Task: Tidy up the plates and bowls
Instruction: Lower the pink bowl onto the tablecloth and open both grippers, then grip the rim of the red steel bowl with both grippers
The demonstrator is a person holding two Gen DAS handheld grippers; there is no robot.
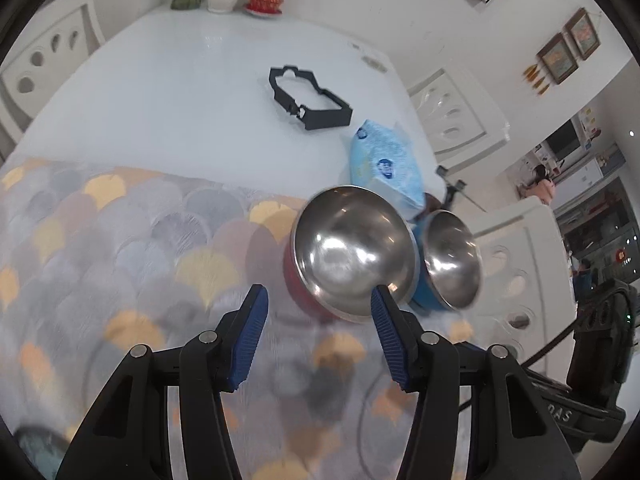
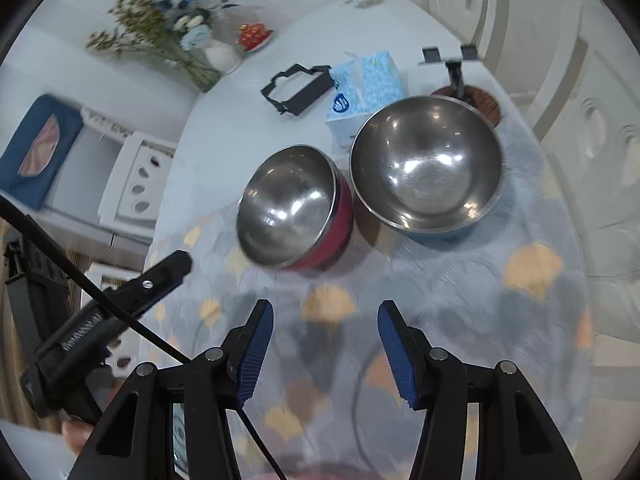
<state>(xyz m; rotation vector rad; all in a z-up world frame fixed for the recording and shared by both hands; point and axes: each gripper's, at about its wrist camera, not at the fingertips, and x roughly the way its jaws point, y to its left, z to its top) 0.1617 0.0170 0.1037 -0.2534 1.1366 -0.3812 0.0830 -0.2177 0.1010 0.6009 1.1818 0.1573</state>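
Observation:
Two steel-lined bowls stand side by side on a scale-patterned mat (image 2: 460,300). The red bowl (image 1: 348,252) (image 2: 294,208) is on the left and the blue bowl (image 1: 450,258) (image 2: 426,168) on the right. My left gripper (image 1: 318,300) is open with nothing between its blue pads; its right fingertip (image 1: 380,300) overlaps the red bowl's near rim in the picture. My right gripper (image 2: 326,314) hangs open and empty over the mat, short of both bowls. The left gripper's body (image 2: 120,300) shows at the left of the right wrist view.
On the white table (image 1: 180,100) behind the bowls lie a black plastic frame (image 1: 310,98) (image 2: 298,86) and a blue tissue pack (image 1: 386,164) (image 2: 366,88). A vase of flowers (image 2: 188,36), a red lidded dish (image 1: 266,0) and a phone stand (image 2: 456,68) sit further back. White chairs surround the table.

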